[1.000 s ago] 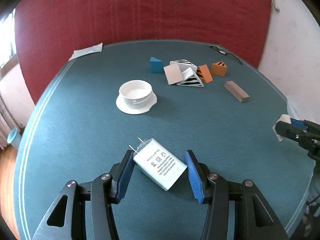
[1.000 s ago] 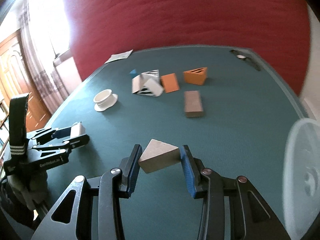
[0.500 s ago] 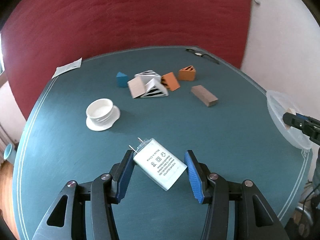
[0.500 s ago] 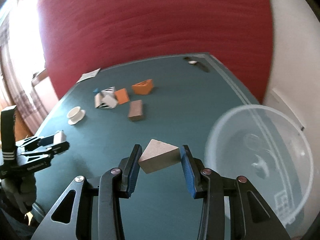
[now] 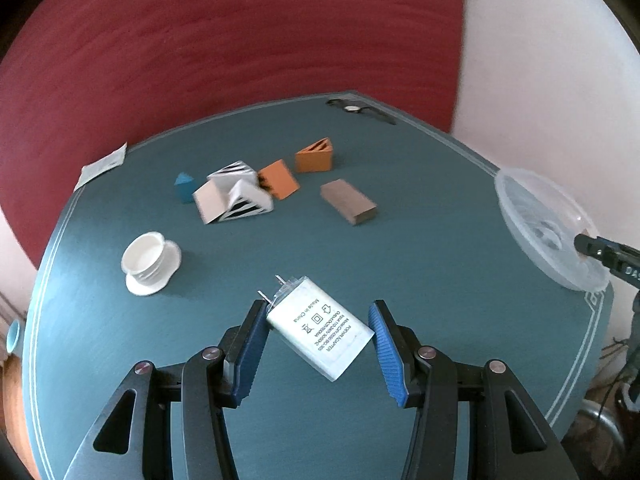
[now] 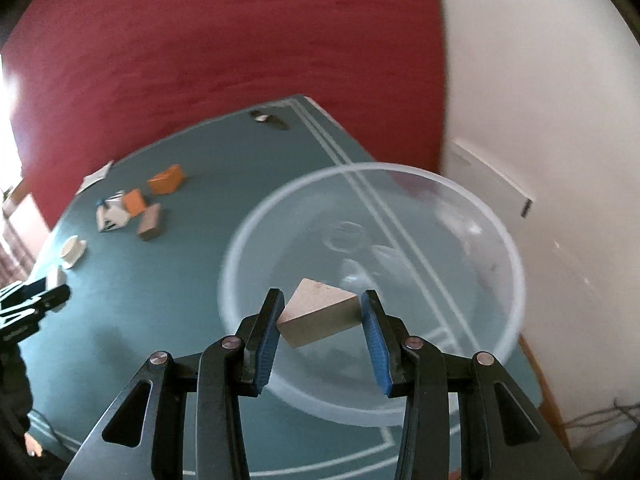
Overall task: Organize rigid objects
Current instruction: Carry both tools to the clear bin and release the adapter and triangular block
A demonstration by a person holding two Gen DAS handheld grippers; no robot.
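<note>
My left gripper is shut on a white power adapter, held above the teal table. My right gripper is shut on a tan wooden wedge and holds it over a clear plastic bowl at the table's right edge. The bowl also shows at the right of the left wrist view, with the right gripper's tip over it. Loose blocks lie mid-table: a brown brick, two orange wedges, striped white wedges and a blue piece.
A white cup on a saucer stands at the left of the table. A wristwatch lies at the far edge and a paper packet at the far left. A red sofa back rises behind.
My right gripper has swung right with the wedge, from over bare table to over the clear bowl. My left gripper, still holding the adapter, has turned right as well.
</note>
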